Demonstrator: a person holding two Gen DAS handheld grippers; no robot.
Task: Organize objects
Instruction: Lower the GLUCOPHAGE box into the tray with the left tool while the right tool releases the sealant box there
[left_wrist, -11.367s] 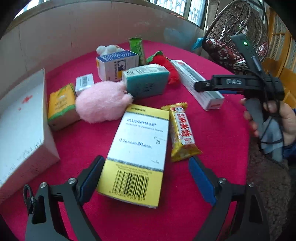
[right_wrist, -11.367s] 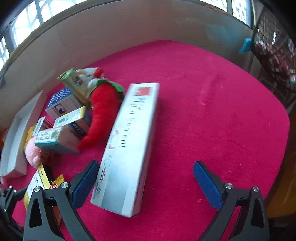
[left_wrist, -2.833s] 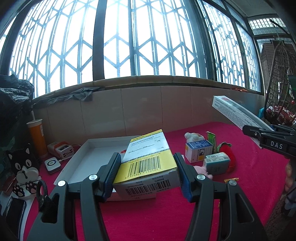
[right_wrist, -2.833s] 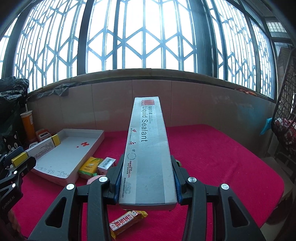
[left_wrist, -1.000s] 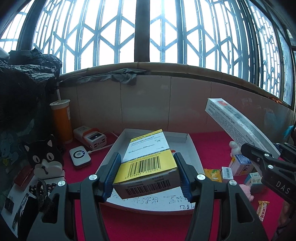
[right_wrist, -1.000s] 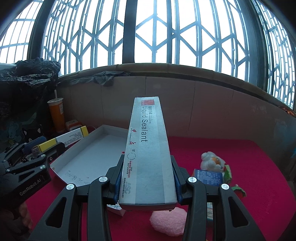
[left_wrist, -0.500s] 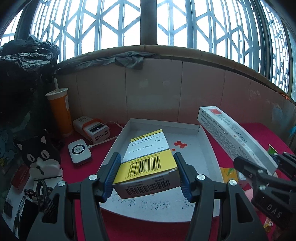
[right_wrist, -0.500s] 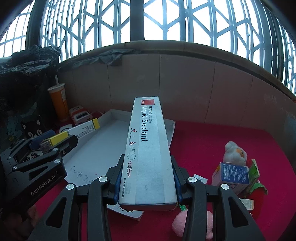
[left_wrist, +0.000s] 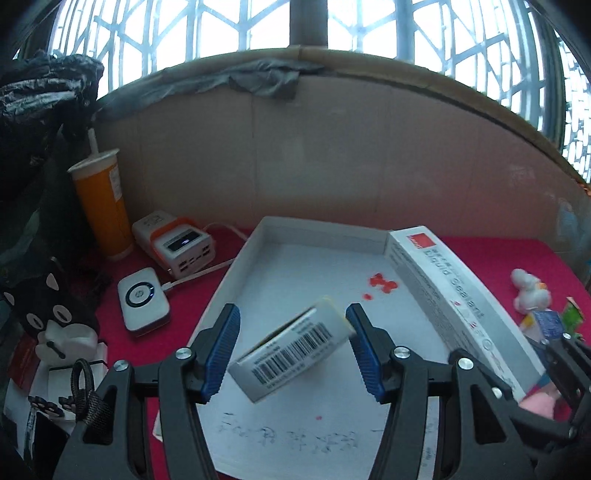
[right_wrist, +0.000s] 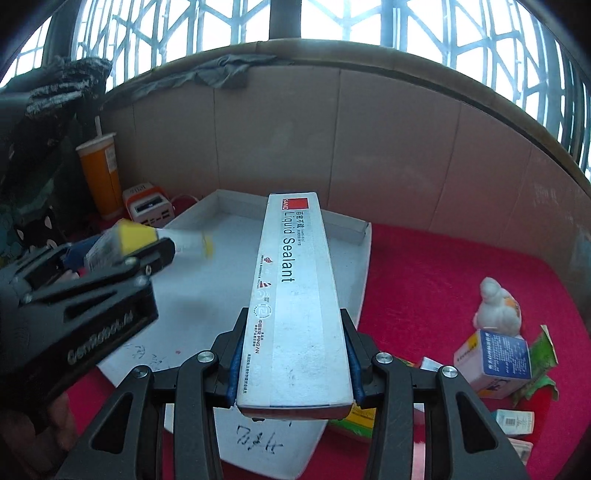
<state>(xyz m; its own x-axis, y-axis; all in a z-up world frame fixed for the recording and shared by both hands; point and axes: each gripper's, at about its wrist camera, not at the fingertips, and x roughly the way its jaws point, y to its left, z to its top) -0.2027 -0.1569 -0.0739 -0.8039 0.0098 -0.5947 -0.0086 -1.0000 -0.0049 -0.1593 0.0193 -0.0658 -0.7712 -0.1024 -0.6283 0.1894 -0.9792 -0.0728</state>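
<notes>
Under a barred window, a red counter (left_wrist: 517, 254) is carrying a white tray (left_wrist: 317, 230), where the left tongs (left_wrist: 291, 350), jaws just widening, are releasing a tilting barcoded box (left_wrist: 291, 350) while the right tongs (right_wrist: 293, 363) are clamping the sealant box (right_wrist: 295, 295) over the tray's edge, toys and cartons crowding alongside.

Your widest open floor is the white tray's (left_wrist: 295, 236) middle, bare except for the tilted yellow-and-white box (left_wrist: 291, 347) between your left gripper (left_wrist: 293, 350) jaws. The long sealant box (right_wrist: 295, 295) overhangs its right side; power bank (left_wrist: 177, 247), orange cup (left_wrist: 101, 206) crowd the left.
</notes>
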